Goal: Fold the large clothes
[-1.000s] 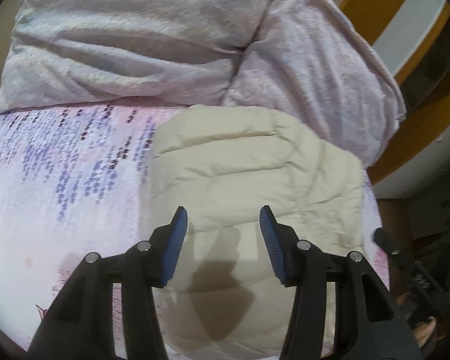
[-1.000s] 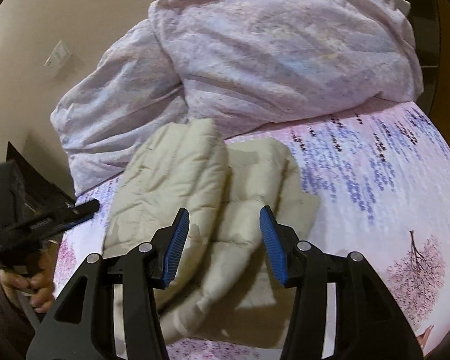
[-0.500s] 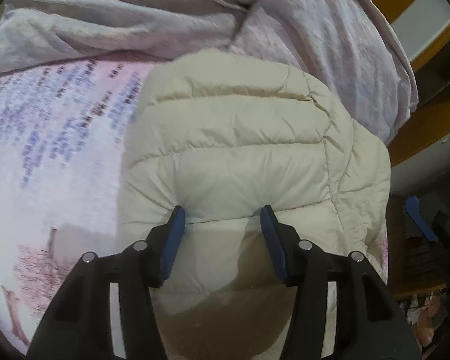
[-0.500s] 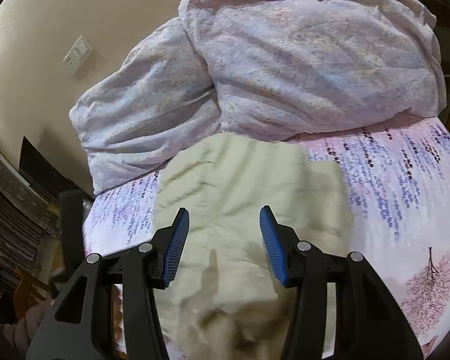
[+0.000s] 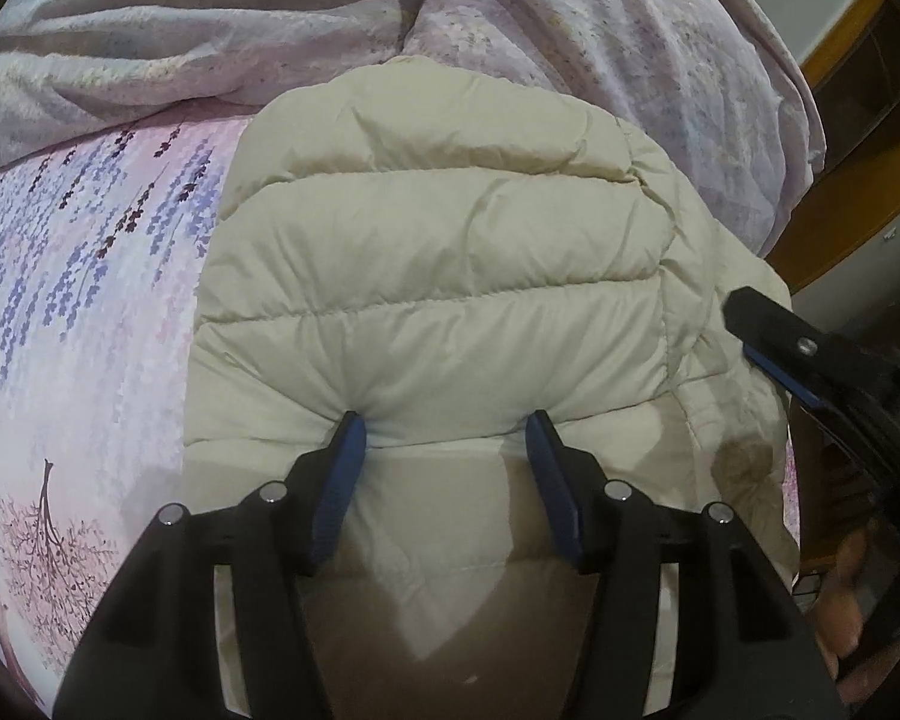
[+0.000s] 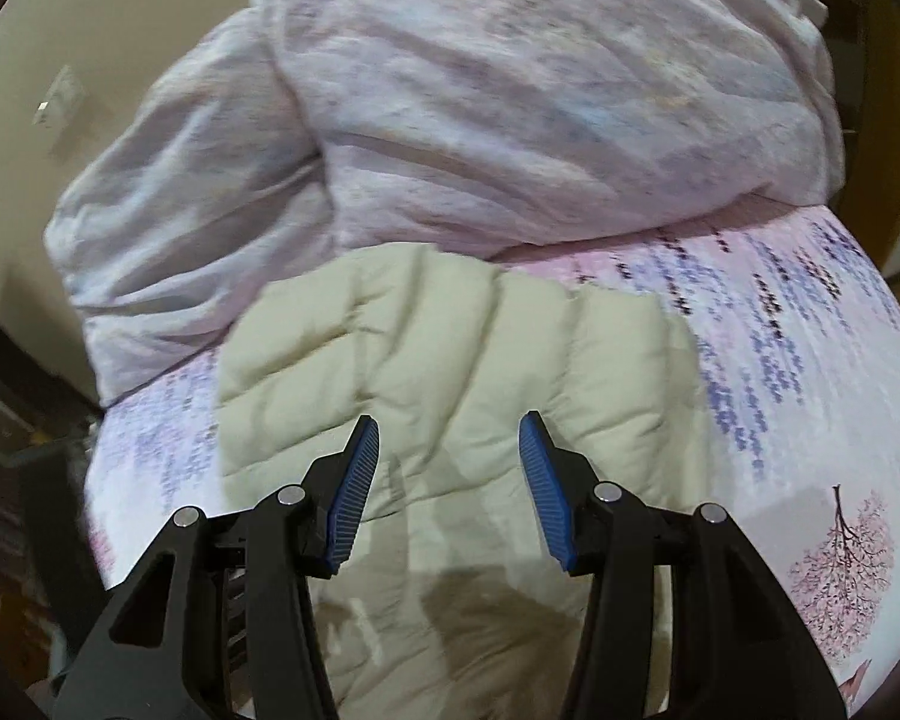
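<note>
A cream quilted puffer jacket (image 5: 450, 240) lies folded in a compact block on the floral bed sheet (image 5: 78, 300). My left gripper (image 5: 444, 426) is open, its fingertips pressed into the jacket's near edge, denting the padding. The jacket also shows in the right wrist view (image 6: 462, 348). My right gripper (image 6: 447, 426) is open and hovers just above the jacket, holding nothing. The right gripper's finger (image 5: 774, 330) shows at the jacket's right edge in the left wrist view.
A crumpled pale lilac duvet (image 5: 270, 12) is piled at the far side of the bed, against the jacket's far edge; it also fills the back of the right wrist view (image 6: 510, 108). A wooden bed frame (image 5: 858, 168) runs at the right. A beige wall with a switch (image 6: 54, 102) lies left.
The jacket went from loosely doubled over to a flat compact block. My left gripper moved forward and pressed into its near edge. My right gripper moved closer over the jacket.
</note>
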